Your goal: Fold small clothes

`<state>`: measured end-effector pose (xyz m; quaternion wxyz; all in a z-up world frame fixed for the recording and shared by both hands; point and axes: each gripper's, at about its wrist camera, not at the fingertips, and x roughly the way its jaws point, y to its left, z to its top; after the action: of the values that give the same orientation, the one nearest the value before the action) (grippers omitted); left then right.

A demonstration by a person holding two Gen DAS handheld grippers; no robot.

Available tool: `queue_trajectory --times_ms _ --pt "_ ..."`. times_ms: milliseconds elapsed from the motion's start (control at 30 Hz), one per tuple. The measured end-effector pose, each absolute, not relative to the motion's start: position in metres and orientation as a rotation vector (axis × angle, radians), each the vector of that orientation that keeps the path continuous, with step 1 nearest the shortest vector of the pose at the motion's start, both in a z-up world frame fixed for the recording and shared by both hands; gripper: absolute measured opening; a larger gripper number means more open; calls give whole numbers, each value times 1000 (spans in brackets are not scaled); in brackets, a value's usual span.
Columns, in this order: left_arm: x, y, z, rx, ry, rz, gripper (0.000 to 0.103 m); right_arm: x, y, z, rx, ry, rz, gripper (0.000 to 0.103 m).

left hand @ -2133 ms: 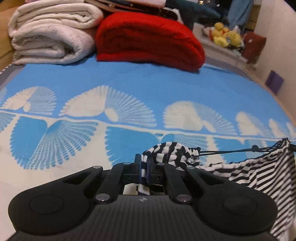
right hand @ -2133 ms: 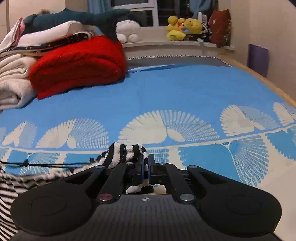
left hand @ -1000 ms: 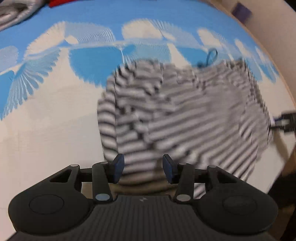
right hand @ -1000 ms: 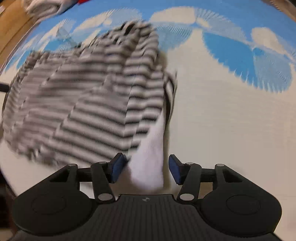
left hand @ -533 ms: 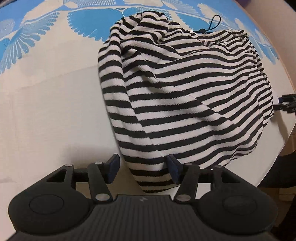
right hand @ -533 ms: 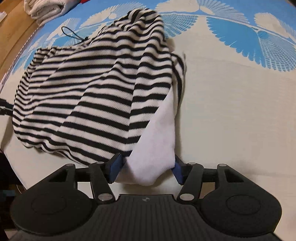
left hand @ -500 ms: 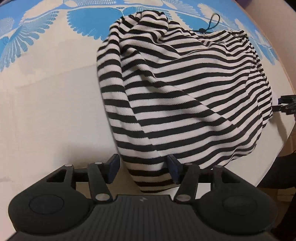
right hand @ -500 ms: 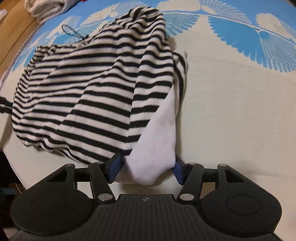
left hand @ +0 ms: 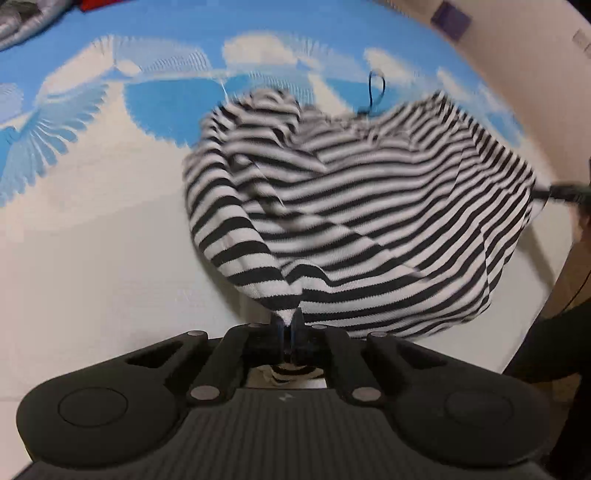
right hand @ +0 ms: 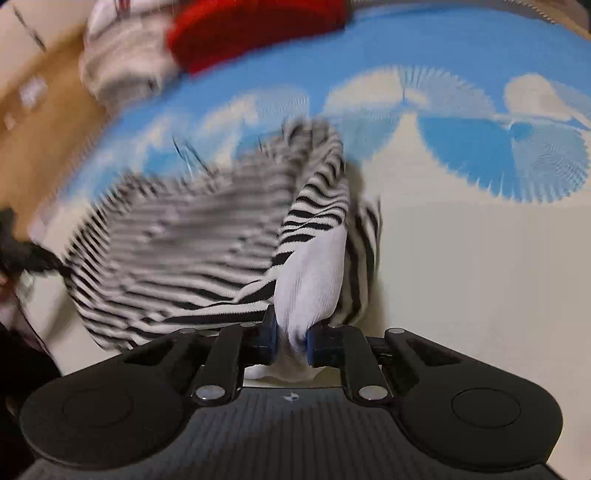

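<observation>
The left gripper (left hand: 290, 325) has its jaws pressed together on a pointed corner of the black-and-white striped garment (left hand: 362, 221); a small tuft of the striped cloth shows behind the closed fingers. From that pinch the fabric rises and fans out to the right, bunched and creased, over the cream part of the bedspread (left hand: 92, 277). A thin dark drawstring (left hand: 375, 86) loops up from the garment's far edge, over the blue fan-patterned band of the bedspread. At the right edge of the left wrist view a dark object meets the garment's right side (too blurred to identify).

The right gripper (right hand: 291, 338) is nearly closed, its blue-padded fingers (right hand: 266, 334) squeezing a plain white section of the same garment (right hand: 207, 236); the white cloth bulges between the pads and spills a little behind them. The striped body of the garment spreads away to the left in that view, heavily motion-blurred. Whether its middle touches the bedspread (right hand: 480, 266) or hangs just above it cannot be determined.

At the far end of the bed lie a folded red blanket (right hand: 255, 26) and, just beside it to the left, a pale folded towel (right hand: 122, 62), both well apart from the garment. A purple object (left hand: 451, 16) stands against the wall at the far right of the left wrist view.
</observation>
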<state>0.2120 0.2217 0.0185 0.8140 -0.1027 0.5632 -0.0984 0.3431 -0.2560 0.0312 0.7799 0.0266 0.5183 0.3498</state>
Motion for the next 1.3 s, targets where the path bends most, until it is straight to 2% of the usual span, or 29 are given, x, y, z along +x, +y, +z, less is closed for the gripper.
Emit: queue_trajectory --times_ms 200,333,367,433,500,733,900,1133,1300 --pt "200 216 -18 -114 1378 -168 2 333 -245 -11 -154 1307 704 13" --pt "202 215 -6 -124 1334 -151 5 335 -233 -13 -183 1322 676 15" --pt "202 217 1 -129 1307 -147 7 334 -231 -10 -193 1317 681 17" --pt "201 221 15 -126 1252 -120 16 331 -233 -4 -224 1295 660 33" --pt "202 223 26 -128 1193 -90 17 332 -240 7 -227 1253 625 38" --pt "215 195 51 -120 1053 -216 19 337 -252 29 -134 1118 610 38" --pt "221 167 30 -40 1137 -291 22 328 -227 24 -166 1108 739 38" --pt "231 162 -13 69 1309 -183 22 320 -199 -14 -363 1238 724 38" --pt "235 173 11 13 1231 -178 24 323 -193 -1 -381 1208 740 38"
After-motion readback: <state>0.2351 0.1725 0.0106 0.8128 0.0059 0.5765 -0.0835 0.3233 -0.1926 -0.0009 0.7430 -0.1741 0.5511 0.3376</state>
